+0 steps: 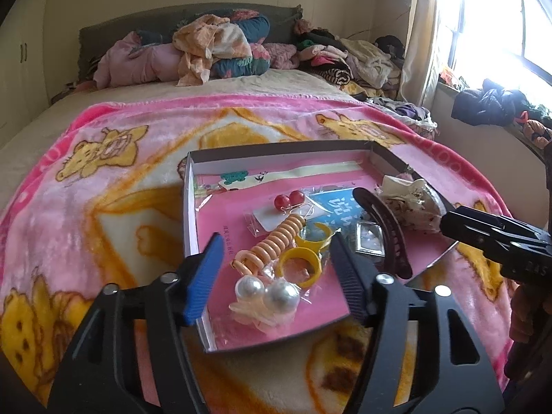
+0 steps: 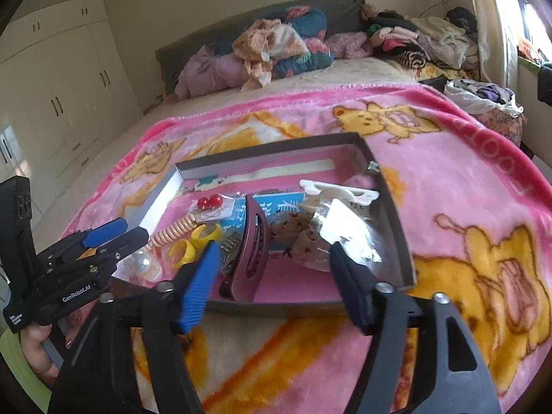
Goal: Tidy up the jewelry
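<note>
Both claws are open and empty: the left claw (image 1: 276, 276) straddles the pearl earrings (image 1: 267, 292), the right claw (image 2: 272, 276) faces the upright maroon hair clip (image 2: 253, 248).

A shallow grey box (image 1: 193, 207) with a pink floor lies open on the bed's pink blanket. Inside lie pearl earrings (image 1: 265, 293), two yellow rings (image 1: 300, 265), an orange spiral hair tie (image 1: 276, 239), red bead earrings (image 1: 288, 200) and a dark curved hair clip (image 1: 383, 227).
</note>
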